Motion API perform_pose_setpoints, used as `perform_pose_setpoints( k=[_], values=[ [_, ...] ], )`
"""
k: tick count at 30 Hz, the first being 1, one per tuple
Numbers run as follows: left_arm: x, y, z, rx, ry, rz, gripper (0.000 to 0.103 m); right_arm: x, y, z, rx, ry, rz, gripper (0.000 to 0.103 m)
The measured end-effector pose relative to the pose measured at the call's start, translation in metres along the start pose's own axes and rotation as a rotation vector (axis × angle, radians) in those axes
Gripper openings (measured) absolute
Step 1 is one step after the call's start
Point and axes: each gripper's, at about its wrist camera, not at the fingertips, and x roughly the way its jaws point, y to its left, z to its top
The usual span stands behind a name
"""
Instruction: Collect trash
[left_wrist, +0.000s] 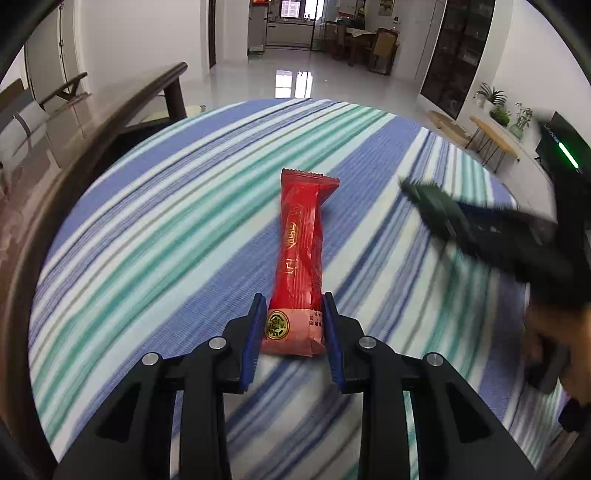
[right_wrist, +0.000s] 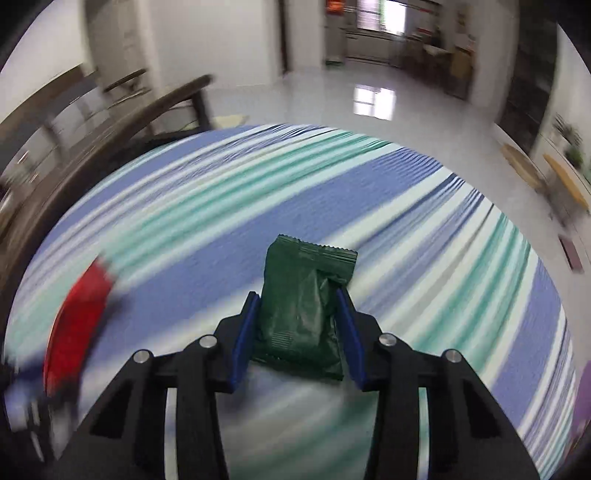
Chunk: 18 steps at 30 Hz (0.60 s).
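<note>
A long red snack wrapper (left_wrist: 301, 240) sticks out forward over the striped tablecloth (left_wrist: 166, 203), its near end pinched between the blue pads of my left gripper (left_wrist: 294, 299), which is shut on it. My right gripper (right_wrist: 297, 291) is shut on a small dark green packet (right_wrist: 303, 306), pads pressed against both its sides. The left wrist view shows that green packet (left_wrist: 424, 199) blurred at the right, in the right gripper's black fingers (left_wrist: 491, 236). Low at the left of the right wrist view, the red wrapper (right_wrist: 79, 306) appears as a blur.
The blue, teal and white striped cloth (right_wrist: 369, 192) covers a round table. A dark wooden chair back (left_wrist: 147, 96) curves along the table's far left edge. A person's hand (left_wrist: 554, 332) holds the right gripper at the right. Glossy white floor lies beyond.
</note>
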Motion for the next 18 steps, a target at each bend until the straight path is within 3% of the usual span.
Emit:
perform_pose_setpoints(
  k=[5,10,12,13,16,18],
  values=[
    [-0.004,-0.018,-0.01,0.03,-0.009,-0.003,0.03,-0.055,-0.005,-0.072,-0.11,0.008,0.087,0.041],
    [-0.008,-0.027,-0.017,0.033,-0.026,0.009,0.032,-0.079,-0.019,-0.103,-0.101,-0.001,0.054,0.046],
    [-0.012,-0.025,-0.021,0.011,-0.033,0.013,0.048,-0.081,-0.024,-0.107,-0.076,0.003,0.056,0.062],
    [-0.014,-0.022,-0.023,-0.014,-0.035,0.009,0.063,-0.081,-0.024,-0.107,-0.073,0.006,0.05,0.07],
    [-0.018,-0.02,-0.031,-0.035,-0.045,0.028,0.087,-0.077,-0.022,-0.108,-0.082,0.026,0.052,0.075],
    [-0.018,-0.022,-0.037,-0.014,-0.038,0.051,0.094,-0.075,-0.021,-0.107,-0.088,0.029,0.047,0.076]
  ],
)
